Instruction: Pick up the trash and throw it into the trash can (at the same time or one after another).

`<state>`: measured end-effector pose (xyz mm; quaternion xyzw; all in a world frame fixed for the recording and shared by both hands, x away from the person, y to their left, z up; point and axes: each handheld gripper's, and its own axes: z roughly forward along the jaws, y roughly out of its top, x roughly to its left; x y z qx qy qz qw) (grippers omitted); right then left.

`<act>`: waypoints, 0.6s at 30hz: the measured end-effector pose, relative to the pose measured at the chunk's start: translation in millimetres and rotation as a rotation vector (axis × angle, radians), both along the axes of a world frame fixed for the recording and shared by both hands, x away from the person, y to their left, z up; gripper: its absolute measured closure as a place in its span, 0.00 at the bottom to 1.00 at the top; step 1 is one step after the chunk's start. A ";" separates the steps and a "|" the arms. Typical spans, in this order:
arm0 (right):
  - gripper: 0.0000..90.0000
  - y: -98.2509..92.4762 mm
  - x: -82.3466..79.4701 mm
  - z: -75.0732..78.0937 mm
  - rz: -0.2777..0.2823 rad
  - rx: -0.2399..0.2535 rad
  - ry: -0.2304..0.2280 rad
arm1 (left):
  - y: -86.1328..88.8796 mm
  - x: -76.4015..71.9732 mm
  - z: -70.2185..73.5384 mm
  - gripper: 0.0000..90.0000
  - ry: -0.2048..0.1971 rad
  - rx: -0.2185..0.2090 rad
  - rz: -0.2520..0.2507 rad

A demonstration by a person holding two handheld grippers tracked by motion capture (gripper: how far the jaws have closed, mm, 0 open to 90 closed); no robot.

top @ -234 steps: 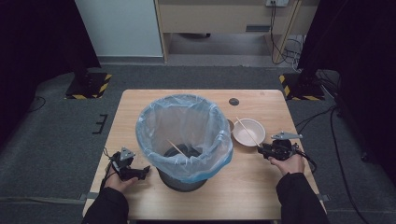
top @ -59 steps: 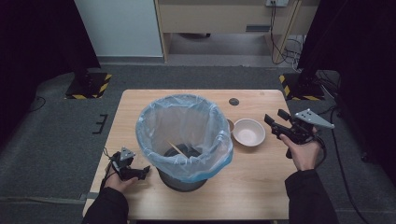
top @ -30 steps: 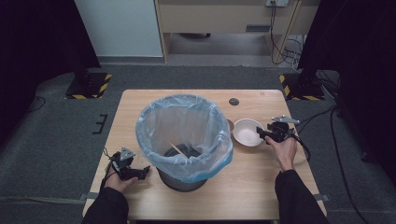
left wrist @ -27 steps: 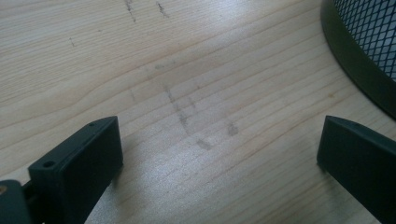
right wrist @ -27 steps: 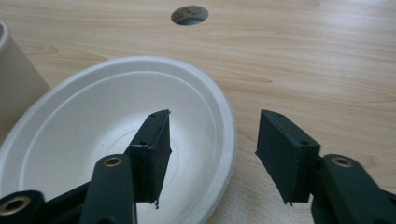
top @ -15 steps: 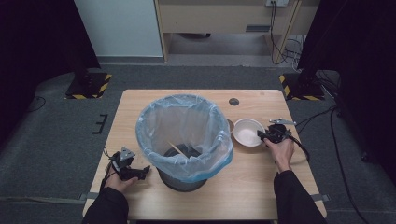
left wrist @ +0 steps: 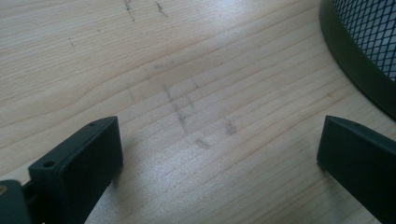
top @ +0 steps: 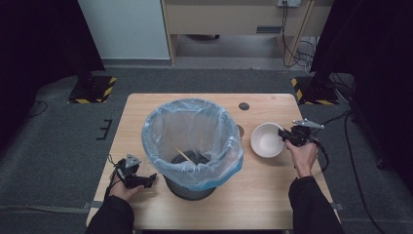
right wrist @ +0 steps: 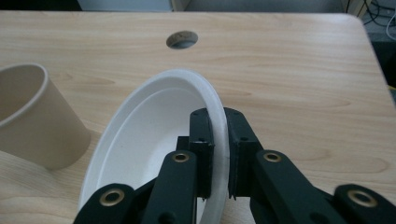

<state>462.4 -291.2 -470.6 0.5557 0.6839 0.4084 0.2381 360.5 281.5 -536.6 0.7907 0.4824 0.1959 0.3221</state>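
A white bowl (top: 267,140) sits right of the bin on the wooden table (top: 146,112). My right gripper (top: 286,135) has just been closing and is now shut on the bowl's right rim. In the right gripper view the two pads (right wrist: 201,135) pinch the thin rim of the bowl (right wrist: 144,135), which is tilted. My left gripper (top: 146,180) rests low at the table's front left, open, with only bare wood between its jaws (left wrist: 219,140).
A black mesh bin lined with a blue bag (top: 192,141) stands mid-table with a wooden stick (top: 182,155) inside; its base (left wrist: 369,46) is close to my left gripper. A beige paper cup (right wrist: 32,116) stands beside the bowl. A round cable hole (top: 244,106) lies behind.
The right gripper came to the bowl and closed on its rim, then lifted slightly, shifting the bowl a little right. A stick earlier in the bowl is gone. The left gripper stayed put.
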 end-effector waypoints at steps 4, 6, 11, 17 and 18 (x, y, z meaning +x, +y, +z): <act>0.92 -3.5 -2.7 9.5 -0.002 0.007 -0.031 | 0.0 0.0 -0.1 0.00 -0.001 -0.001 0.000; 0.93 -4.8 -4.3 15.9 -0.005 0.015 -0.055 | 0.0 0.0 -0.1 0.00 -0.001 -0.001 0.000; 0.92 -3.6 -8.7 33.4 -0.001 0.036 -0.120 | 0.0 0.0 -0.1 0.00 -0.001 -0.001 0.000; 0.92 -4.7 -15.3 56.1 0.002 0.083 -0.202 | 0.0 0.0 -0.1 0.00 -0.001 -0.001 0.000; 0.93 -5.6 -16.9 61.1 0.002 0.096 -0.218 | 0.0 0.0 -0.1 0.00 -0.001 0.000 0.000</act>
